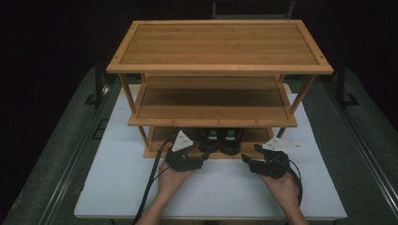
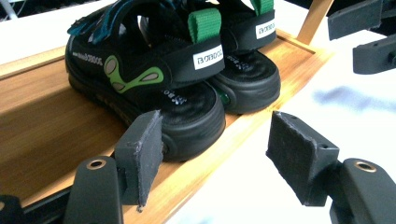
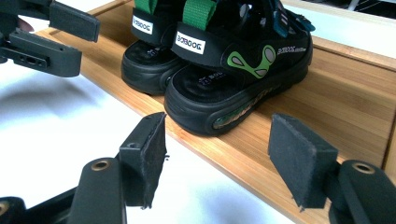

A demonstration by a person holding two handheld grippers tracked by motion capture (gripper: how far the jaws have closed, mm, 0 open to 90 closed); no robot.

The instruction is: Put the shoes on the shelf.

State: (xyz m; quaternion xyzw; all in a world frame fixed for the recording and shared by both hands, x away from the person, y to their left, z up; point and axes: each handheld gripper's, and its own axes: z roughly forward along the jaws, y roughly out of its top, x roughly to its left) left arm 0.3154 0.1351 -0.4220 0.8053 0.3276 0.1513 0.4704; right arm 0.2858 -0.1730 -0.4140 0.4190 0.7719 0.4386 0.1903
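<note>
Both claws wide, empty — left gripper (image 1: 202,157) at 7 o'clock, right gripper (image 1: 248,159) at 5 o'clock of 2 sandals (image 1: 220,139) on rack's (image 1: 218,69) bottom shelf. Risk — clipping the shelf lip, or pinching only 1 soft strap and slipping.

A three-tier bamboo rack (image 1: 219,44) stands on a white worktop (image 1: 117,187). Its top shelf and middle shelf (image 1: 213,105) are bare. The white worktop sits on a grey-green surface (image 1: 61,140) with metal rails along both sides, against a dark background.

Black sandals (image 2: 187,88), green straps
</note>
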